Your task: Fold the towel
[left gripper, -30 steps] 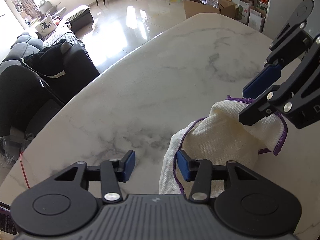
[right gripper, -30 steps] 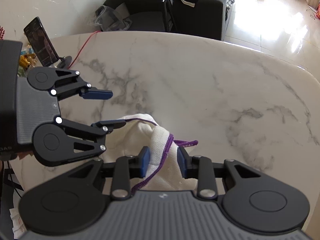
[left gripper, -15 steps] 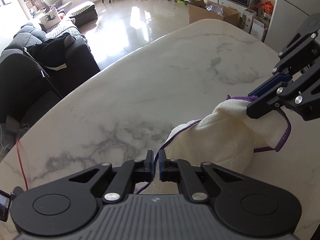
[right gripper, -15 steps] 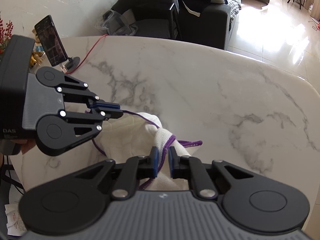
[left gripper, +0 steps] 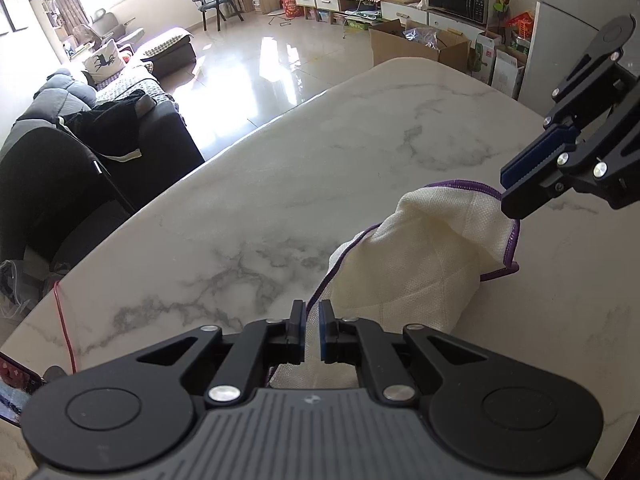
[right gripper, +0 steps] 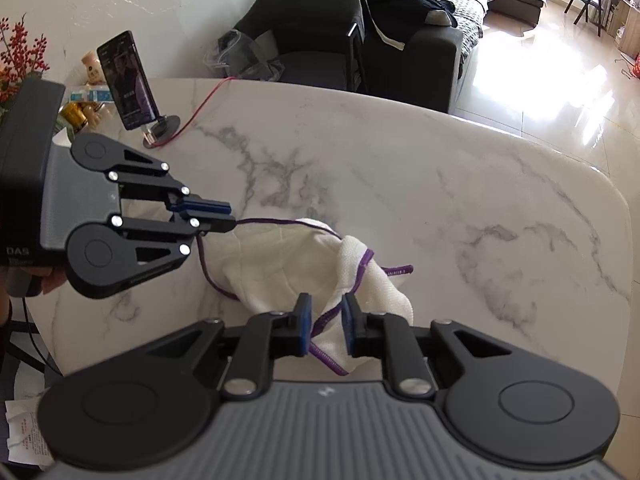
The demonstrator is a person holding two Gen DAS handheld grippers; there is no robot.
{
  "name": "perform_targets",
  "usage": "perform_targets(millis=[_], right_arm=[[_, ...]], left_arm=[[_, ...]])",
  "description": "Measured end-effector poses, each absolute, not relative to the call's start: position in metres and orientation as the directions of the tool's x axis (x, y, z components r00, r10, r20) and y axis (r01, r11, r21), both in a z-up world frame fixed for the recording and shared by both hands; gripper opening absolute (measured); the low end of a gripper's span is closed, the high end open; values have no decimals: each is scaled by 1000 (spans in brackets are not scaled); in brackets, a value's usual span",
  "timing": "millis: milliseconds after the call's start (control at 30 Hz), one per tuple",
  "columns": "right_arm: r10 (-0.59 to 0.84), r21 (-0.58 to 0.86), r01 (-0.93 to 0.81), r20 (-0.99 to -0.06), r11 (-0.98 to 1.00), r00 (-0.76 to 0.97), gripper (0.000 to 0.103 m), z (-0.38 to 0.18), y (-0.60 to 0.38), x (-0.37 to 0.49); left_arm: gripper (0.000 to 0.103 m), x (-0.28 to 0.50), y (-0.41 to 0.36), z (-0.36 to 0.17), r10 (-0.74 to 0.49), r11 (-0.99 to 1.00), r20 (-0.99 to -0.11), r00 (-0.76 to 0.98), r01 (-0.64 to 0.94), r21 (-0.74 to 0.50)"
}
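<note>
A cream towel [left gripper: 432,256] with a purple hem hangs bunched between my two grippers above the white marble table [left gripper: 280,184]. My left gripper [left gripper: 312,320] is shut on the towel's purple hem at one corner; it also shows in the right wrist view [right gripper: 228,218], pinching the hem. My right gripper [right gripper: 325,320] has its jaws narrowly apart around a fold of the towel [right gripper: 280,264] and its hem; it also shows in the left wrist view [left gripper: 506,192] at the towel's far corner.
A phone on a stand [right gripper: 130,80] with a red cable [right gripper: 200,108] stands at the table's far left, beside small jars [right gripper: 80,114] and red flowers [right gripper: 20,56]. A dark sofa [left gripper: 100,152] lies beyond the table edge. A cardboard box [left gripper: 416,44] sits on the floor.
Both grippers closed from open onto the towel's hem and lifted it off the table. The towel is stretched more between them, and the right gripper's jaws have parted slightly.
</note>
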State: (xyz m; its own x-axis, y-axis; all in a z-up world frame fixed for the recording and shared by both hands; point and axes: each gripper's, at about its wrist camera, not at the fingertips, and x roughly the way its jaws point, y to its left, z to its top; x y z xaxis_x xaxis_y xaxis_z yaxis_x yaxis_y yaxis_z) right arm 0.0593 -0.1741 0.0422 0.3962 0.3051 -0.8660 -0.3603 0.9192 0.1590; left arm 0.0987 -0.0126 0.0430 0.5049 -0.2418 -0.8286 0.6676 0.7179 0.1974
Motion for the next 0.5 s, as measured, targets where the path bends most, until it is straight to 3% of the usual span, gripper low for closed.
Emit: perform_targets(millis=[100, 333, 500], right_arm=[[302, 174, -329, -869, 928, 391, 33, 41, -174, 69], [291, 181, -302, -881, 936, 372, 47, 32, -170, 85], [291, 195, -286, -892, 938, 345, 50, 20, -169, 95]], left_arm=[[46, 100, -19, 39, -248, 689, -827, 505, 692, 216], [48, 115, -29, 25, -231, 674, -842, 487, 705, 223], [42, 134, -27, 13, -228, 697, -869, 438, 697, 169]])
